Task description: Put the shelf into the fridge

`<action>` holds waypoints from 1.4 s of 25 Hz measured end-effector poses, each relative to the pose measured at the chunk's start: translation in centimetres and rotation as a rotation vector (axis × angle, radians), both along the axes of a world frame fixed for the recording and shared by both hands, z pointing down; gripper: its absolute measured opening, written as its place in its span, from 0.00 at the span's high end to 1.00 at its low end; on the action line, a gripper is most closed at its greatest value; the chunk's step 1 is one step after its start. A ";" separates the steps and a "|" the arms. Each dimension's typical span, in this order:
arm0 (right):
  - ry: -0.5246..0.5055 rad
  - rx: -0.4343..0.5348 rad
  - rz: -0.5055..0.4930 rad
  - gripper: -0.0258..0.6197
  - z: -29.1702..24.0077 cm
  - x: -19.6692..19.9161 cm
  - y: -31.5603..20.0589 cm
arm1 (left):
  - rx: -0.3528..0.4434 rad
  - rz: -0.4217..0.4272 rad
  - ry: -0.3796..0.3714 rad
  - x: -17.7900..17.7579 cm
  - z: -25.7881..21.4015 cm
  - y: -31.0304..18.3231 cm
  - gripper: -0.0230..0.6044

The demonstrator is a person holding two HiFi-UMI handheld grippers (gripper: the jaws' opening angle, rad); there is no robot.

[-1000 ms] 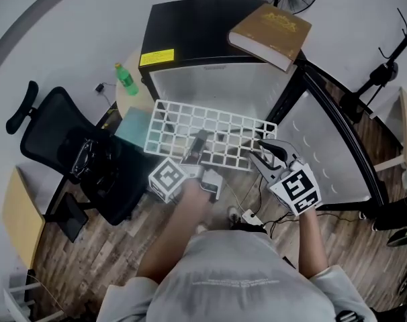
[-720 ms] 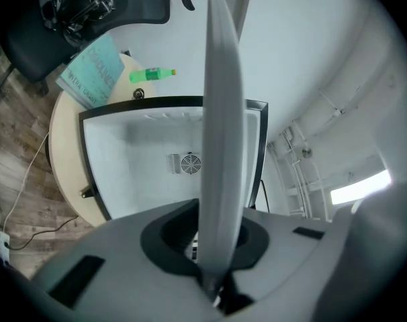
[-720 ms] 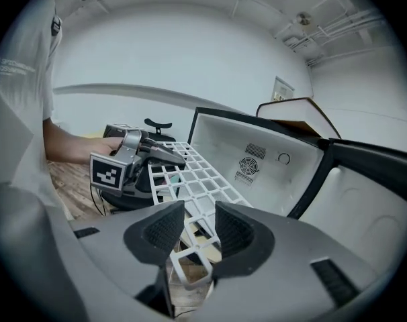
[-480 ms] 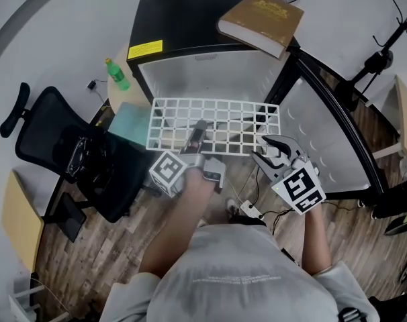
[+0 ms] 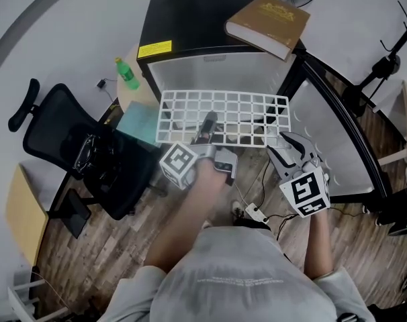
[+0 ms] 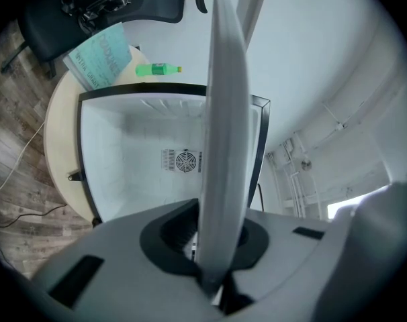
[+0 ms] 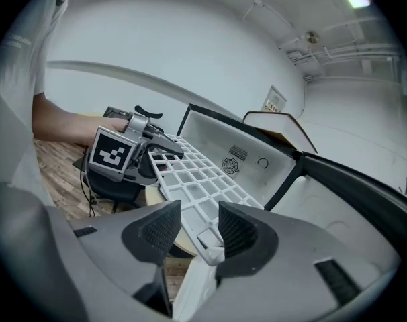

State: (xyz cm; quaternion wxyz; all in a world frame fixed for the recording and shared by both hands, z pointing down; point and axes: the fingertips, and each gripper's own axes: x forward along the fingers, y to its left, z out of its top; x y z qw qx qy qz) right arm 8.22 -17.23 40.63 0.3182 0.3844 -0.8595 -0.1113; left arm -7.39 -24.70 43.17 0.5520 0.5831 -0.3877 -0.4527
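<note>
The white grid shelf (image 5: 223,116) hangs level in front of the open fridge (image 5: 210,72). My left gripper (image 5: 207,127) is shut on its near edge; in the left gripper view the shelf (image 6: 223,113) runs edge-on out of the jaws of the left gripper (image 6: 212,253) toward the white fridge interior (image 6: 123,153). My right gripper (image 5: 289,146) is at the shelf's right near corner. Its jaws have just been opening. In the right gripper view the corner of the shelf (image 7: 197,180) lies between the spread pads of the right gripper (image 7: 193,230) without being pressed.
A brown book (image 5: 267,25) lies on the fridge's black top. The fridge door (image 5: 331,146) stands open on the right. A green bottle (image 5: 127,76) and a teal booklet (image 5: 138,123) sit on a round table at the left, beside a black office chair (image 5: 76,153). A cable and plug (image 5: 254,213) lie on the floor.
The right gripper's jaws have spread and let go of the shelf's right corner. The shelf, tilted before, now sits level and nearer the fridge opening, still in the left gripper.
</note>
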 end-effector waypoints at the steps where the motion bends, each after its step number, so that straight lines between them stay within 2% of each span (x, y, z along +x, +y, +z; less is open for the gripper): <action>1: -0.001 0.012 0.010 0.67 -0.2 0.1 -0.2 | -0.001 -0.002 0.002 0.0 -0.1 -0.2 0.90; 9: -0.021 0.076 0.047 0.68 -1.6 0.5 -1.8 | -0.013 -0.009 0.021 -0.5 -0.7 -1.7 0.90; 23: -0.051 0.085 0.068 0.73 -1.8 0.2 -4.4 | -0.063 -0.029 0.004 -0.4 -0.8 -3.5 0.91; 29: 0.009 0.102 0.053 0.75 -1.4 -0.6 -5.3 | -0.075 -0.042 0.012 -0.4 -0.7 -4.3 0.91; 35: -0.013 0.099 0.054 0.77 -1.3 -1.0 -6.3 | -0.082 -0.065 0.028 -0.6 -0.6 -4.9 0.91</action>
